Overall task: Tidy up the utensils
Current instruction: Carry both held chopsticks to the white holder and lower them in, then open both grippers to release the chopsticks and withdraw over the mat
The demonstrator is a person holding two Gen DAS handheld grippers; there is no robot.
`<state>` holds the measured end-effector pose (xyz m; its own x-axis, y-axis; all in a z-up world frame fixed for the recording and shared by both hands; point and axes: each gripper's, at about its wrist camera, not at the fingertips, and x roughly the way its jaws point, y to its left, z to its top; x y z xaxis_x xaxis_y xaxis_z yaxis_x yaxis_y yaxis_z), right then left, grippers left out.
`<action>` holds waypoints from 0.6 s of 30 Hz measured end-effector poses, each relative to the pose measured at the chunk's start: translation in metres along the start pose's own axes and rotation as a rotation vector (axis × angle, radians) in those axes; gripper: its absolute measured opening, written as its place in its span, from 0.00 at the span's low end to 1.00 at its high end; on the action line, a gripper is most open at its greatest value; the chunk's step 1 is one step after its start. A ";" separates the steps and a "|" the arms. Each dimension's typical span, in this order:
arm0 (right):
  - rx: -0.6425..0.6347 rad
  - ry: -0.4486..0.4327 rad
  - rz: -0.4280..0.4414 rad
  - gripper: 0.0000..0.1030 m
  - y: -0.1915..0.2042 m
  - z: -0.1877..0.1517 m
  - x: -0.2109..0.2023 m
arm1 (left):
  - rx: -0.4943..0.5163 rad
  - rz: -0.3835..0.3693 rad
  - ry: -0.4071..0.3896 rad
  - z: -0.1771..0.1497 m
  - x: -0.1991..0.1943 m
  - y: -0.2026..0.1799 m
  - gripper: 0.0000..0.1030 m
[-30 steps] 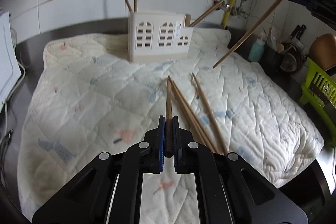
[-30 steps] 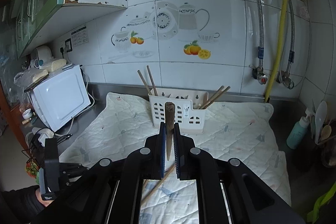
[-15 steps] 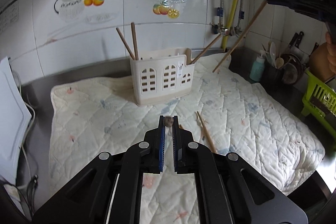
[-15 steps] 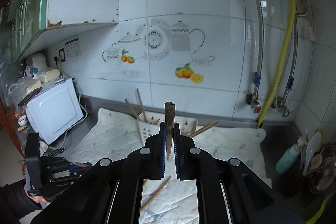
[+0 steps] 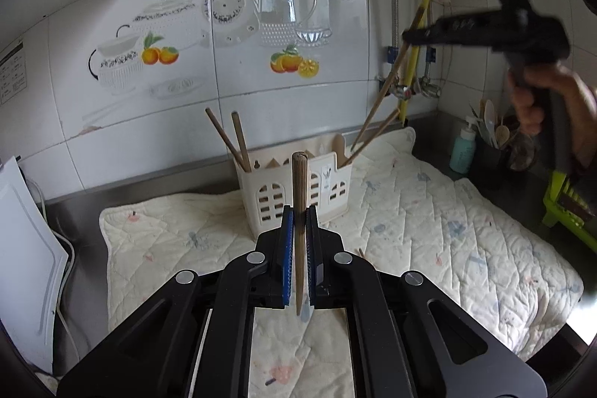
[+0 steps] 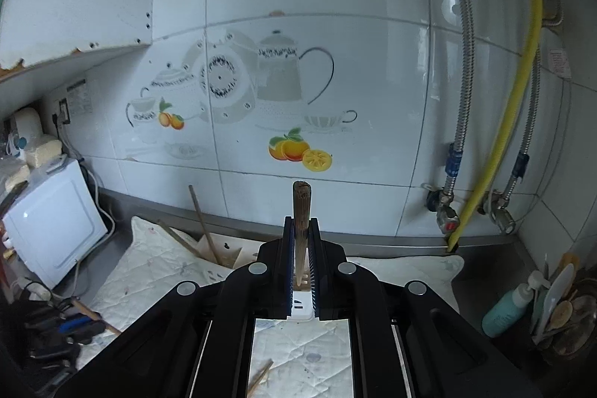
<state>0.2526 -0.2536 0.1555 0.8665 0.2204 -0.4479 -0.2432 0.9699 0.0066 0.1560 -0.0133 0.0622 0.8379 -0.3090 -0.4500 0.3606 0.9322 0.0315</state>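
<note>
Left tool: our left tool (image 5: 298,256) is clamped narrow on a wooden chopstick (image 5: 299,196), which stands between its blue pads.

Right tool: our right tool (image 6: 300,267) grips a second chopstick (image 6: 301,211) the same way; in the left view that tool (image 5: 485,32) hangs high, up and to the right of our left tool.

Task's thing, place: the white utensil holder (image 5: 294,189) sits on the quilted mat (image 5: 429,211) just ahead of our left tool, and directly below and ahead of our right tool's tips (image 6: 302,304).

Done so far: two chopsticks (image 5: 235,140) lean in the holder's far-left compartment, and at least one more (image 5: 373,137) leans out at its right end beside a pale spoon-like piece.

Left to do: both held sticks are not yet in the holder, and at least one loose stick (image 6: 261,379) lies on the mat beneath our right tool. We judge the task past halfway.

Long axis, left stick: close to upright, blunt thick end up, thin tip down inside the tool's frame.

Long axis, right stick: from the left view it slants, thick end up by the tool, thin end (image 5: 377,107) down-left toward the holder's right end. It seems ready to drop in.
</note>
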 end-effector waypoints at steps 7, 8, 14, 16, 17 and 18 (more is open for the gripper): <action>0.020 0.031 0.009 0.07 -0.001 -0.009 0.053 | 0.025 0.018 -0.102 0.044 -0.005 0.001 0.05; 0.020 0.039 0.013 0.07 0.000 -0.011 0.058 | 0.025 0.020 -0.125 0.054 -0.005 0.002 0.05; -0.011 0.090 0.019 0.07 0.004 -0.023 0.085 | 0.024 0.050 -0.226 0.102 0.001 0.002 0.05; -0.022 0.094 0.016 0.09 0.005 -0.026 0.088 | 0.025 0.062 -0.254 0.117 0.007 0.002 0.05; -0.030 0.095 0.018 0.10 0.006 -0.028 0.089 | 0.026 0.074 -0.268 0.123 0.012 0.002 0.05; -0.038 0.092 0.016 0.12 0.006 -0.029 0.089 | 0.028 0.088 -0.276 0.127 0.016 0.002 0.05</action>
<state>0.3155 -0.2313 0.0902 0.8192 0.2232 -0.5284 -0.2741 0.9615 -0.0188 0.2220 -0.0400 0.1688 0.9447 -0.2707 -0.1850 0.2899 0.9532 0.0858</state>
